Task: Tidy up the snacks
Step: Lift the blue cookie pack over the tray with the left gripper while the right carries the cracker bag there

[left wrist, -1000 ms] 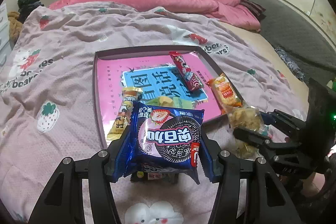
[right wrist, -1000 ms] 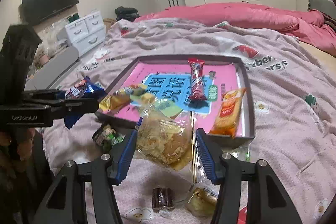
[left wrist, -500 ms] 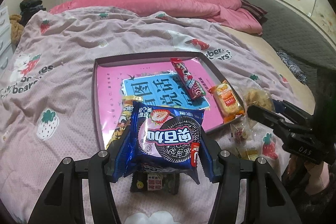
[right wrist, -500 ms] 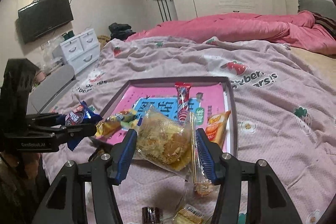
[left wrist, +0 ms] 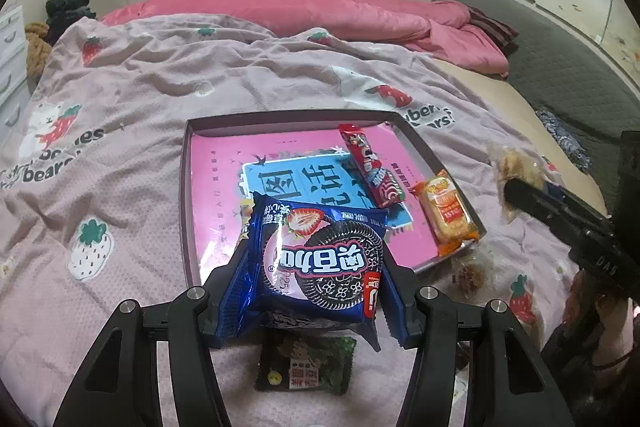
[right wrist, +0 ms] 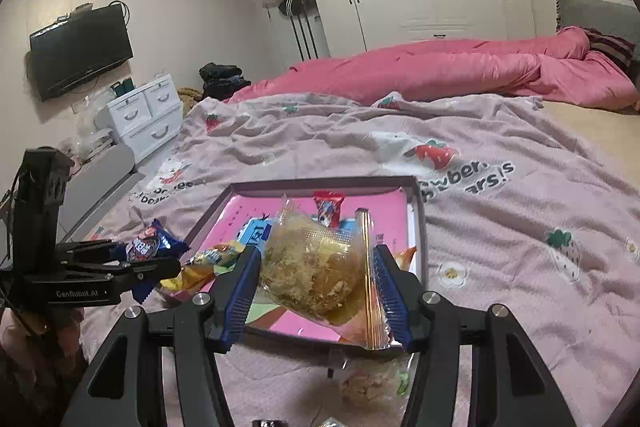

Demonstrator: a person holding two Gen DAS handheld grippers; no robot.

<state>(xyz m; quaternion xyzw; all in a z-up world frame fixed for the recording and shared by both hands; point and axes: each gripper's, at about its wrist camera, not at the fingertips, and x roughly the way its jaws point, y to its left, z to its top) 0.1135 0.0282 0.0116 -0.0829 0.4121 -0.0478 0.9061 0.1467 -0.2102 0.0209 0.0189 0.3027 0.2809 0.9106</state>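
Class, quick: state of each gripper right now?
Left gripper: closed on the blue cookie packet.
Right gripper: closed on the clear pastry packet.

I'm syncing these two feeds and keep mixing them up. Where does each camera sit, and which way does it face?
Left wrist: on the left gripper, facing down its fingers at the blue cookie pack and tray; the right gripper shows at right.
Right wrist: on the right gripper, facing its clear pastry bag; the left gripper and a hand show at left.
Shared: tray, red snack bar, pink quilt.
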